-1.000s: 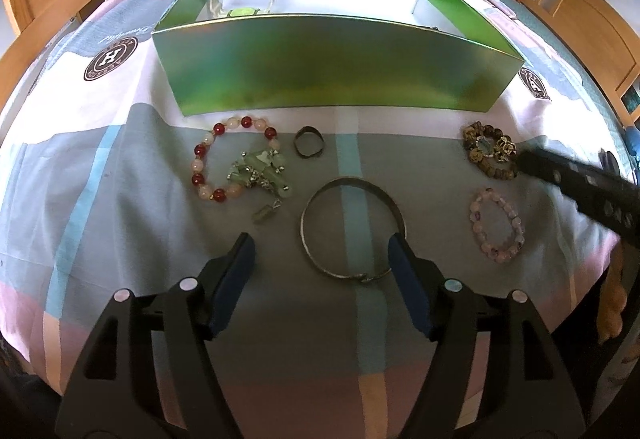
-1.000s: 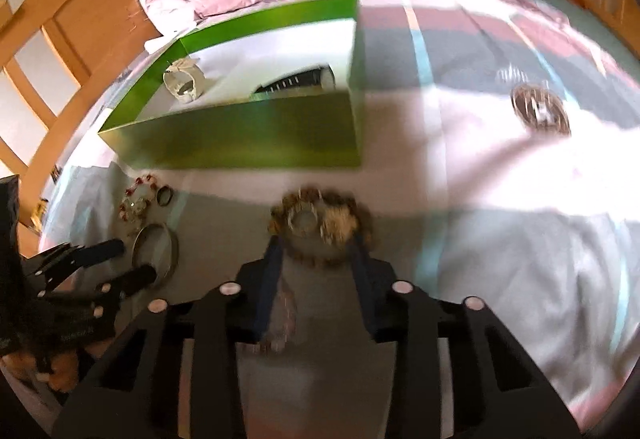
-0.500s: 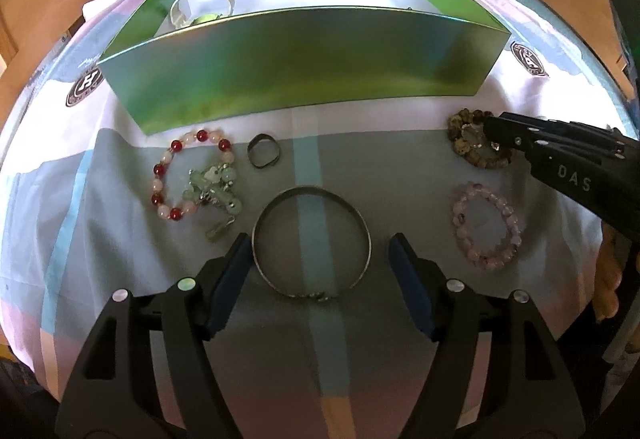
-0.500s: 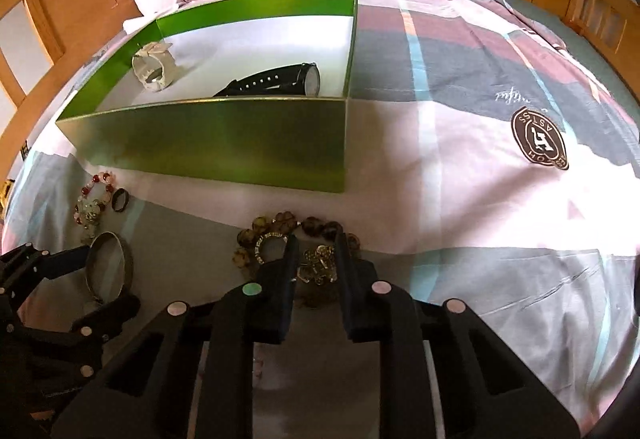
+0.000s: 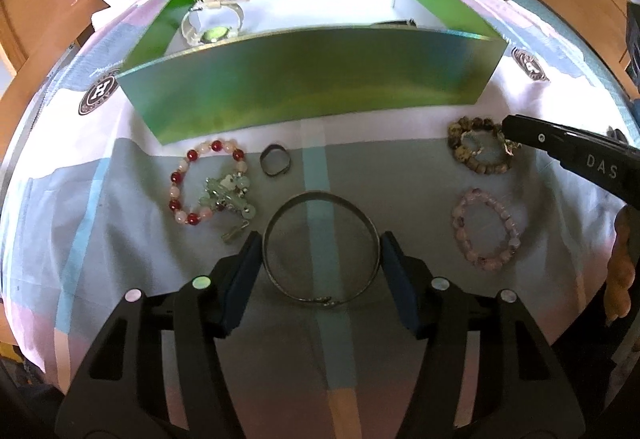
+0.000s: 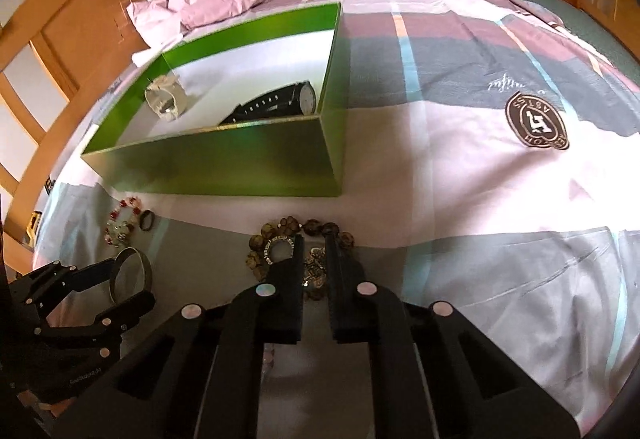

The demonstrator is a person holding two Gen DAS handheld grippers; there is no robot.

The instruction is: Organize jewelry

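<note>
Two tongs, two bracelets, one green box (image 5: 312, 79) waiting at 12 o'clock on the bed.

The left tongs (image 5: 322, 251) stand spread around the metal bangle (image 5: 320, 247), pads just beside its rim; closing off-centre could squirt the thin hoop sideways or snag the bedsheet (image 5: 120, 279). The right tongs (image 6: 312, 243) are nearly pressed together over the brown bead bracelet (image 6: 264, 251); whether they actually pinch a strand I cannot tell, and a shallow bite on its charm cluster may let it drop. At 10 o'clock of the bangle lie a red-and-white bead bracelet (image 5: 200, 187) tangled with a jade charm (image 5: 228, 195) and a dark ring (image 5: 275, 161); a pink bead bracelet (image 5: 486, 229) lies at 3 o'clock. The box's tall near wall stands in the way, and two watches, white (image 6: 166, 99) and black (image 6: 276, 103), already lie inside.
</note>
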